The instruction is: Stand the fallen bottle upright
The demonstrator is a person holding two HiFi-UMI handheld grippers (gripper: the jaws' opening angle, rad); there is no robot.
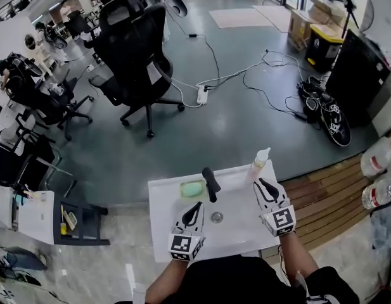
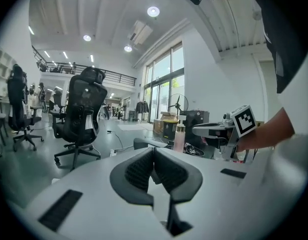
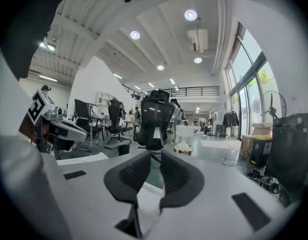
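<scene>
- The bottle (image 1: 261,161) is standing upright at the table's (image 1: 162,209) far right corner; the task is looking done.
- The right gripper (image 1: 263,183) is hovering just beside it, jaws nearly closed and empty; the left gripper (image 1: 196,208) is showing closed, empty jaws.
- Best next: backing straight away, not nudging the bottle near the edge.

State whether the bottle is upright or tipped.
Upright: the bottle stands on its base at the sink's far right corner, pump on top.

We see the bottle (image 1: 260,163) standing upright at the far right corner of the white basin top (image 1: 162,223), close to its edge. It is slim, with a pale pinkish, translucent body and a white dispenser top, and nothing touches it.
</scene>
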